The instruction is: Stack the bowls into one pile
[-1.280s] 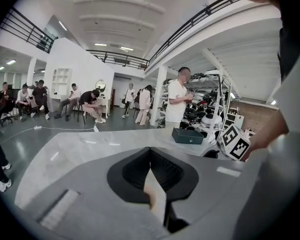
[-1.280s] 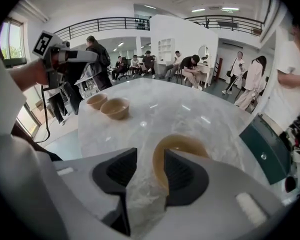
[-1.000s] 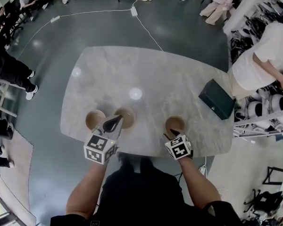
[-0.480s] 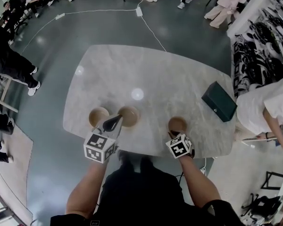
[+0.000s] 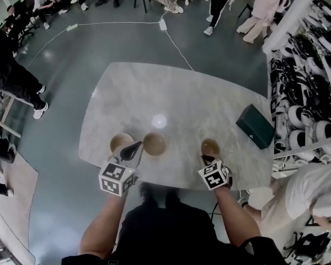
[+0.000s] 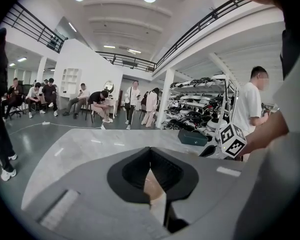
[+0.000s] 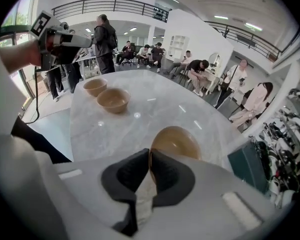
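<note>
At the near edge of the pale grey marbled table (image 5: 171, 93), toward its right corner, the right gripper (image 7: 150, 153) points steeply down. Its jaws are closing, and the near rim of the right tan bowl (image 7: 176, 143), a small round matte bowl, stands between the pads, one pad inside the wall and one outside, pinching it. That rim is the only sensible place to take hold, since the body is too wide for the jaws. The bowl looks stiff, thin-walled and light, so a firm pinch should carry it. Held by one side, though, it will likely hang tilted, and its smooth surface could slide in the pads. If it is ceramic, a hard set-down could chip it. Further left along the same edge, the left gripper (image 5: 134, 148) is clenched on nothing and hovers with its tip over the gap between the left tan bowl (image 5: 121, 142) and the middle tan bowl (image 5: 154, 144). These two round bowls sit upright just beside each other and well apart from the right one. Either could take the pile. Farther off, near the table's right edge, lies a dark green box (image 5: 255, 127), clear of the bowls.
</note>
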A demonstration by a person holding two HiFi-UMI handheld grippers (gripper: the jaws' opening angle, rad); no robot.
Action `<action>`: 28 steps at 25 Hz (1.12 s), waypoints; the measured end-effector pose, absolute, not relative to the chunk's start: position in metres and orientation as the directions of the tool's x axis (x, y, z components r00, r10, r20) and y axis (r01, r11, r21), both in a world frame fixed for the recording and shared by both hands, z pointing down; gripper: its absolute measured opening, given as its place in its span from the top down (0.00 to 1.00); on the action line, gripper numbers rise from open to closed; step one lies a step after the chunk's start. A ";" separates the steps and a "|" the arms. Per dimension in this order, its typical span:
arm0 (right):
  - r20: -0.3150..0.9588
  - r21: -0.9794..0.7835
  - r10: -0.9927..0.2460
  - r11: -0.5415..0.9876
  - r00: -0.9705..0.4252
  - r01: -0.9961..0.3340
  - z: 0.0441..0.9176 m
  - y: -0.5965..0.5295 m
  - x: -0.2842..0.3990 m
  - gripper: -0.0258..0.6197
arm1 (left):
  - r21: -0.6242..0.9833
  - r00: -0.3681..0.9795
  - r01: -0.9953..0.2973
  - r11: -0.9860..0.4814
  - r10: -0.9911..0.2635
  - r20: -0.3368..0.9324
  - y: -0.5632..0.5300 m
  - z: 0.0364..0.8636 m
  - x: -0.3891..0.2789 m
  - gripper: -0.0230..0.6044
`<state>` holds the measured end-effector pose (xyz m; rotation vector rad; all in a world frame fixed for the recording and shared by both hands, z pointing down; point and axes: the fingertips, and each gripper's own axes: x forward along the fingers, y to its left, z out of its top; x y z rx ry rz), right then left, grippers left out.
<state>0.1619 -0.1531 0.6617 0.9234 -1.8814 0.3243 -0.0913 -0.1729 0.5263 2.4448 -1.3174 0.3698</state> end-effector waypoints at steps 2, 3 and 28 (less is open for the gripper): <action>0.838 0.183 -0.485 0.680 -0.249 -0.710 0.646 -0.156 0.151 0.93 | 0.174 0.533 -0.844 -0.507 -0.760 0.373 -0.169 0.523 -0.099 0.95; 0.827 0.191 -0.499 0.683 -0.259 -0.706 0.638 -0.159 0.144 0.93 | 0.175 0.530 -0.846 -0.503 -0.763 0.369 -0.168 0.521 -0.104 0.95; 0.789 0.348 -0.461 0.880 -0.406 -0.323 0.596 -0.158 -0.066 0.93 | 0.217 0.426 -0.903 -0.372 -0.842 0.331 -0.141 0.529 -0.232 0.95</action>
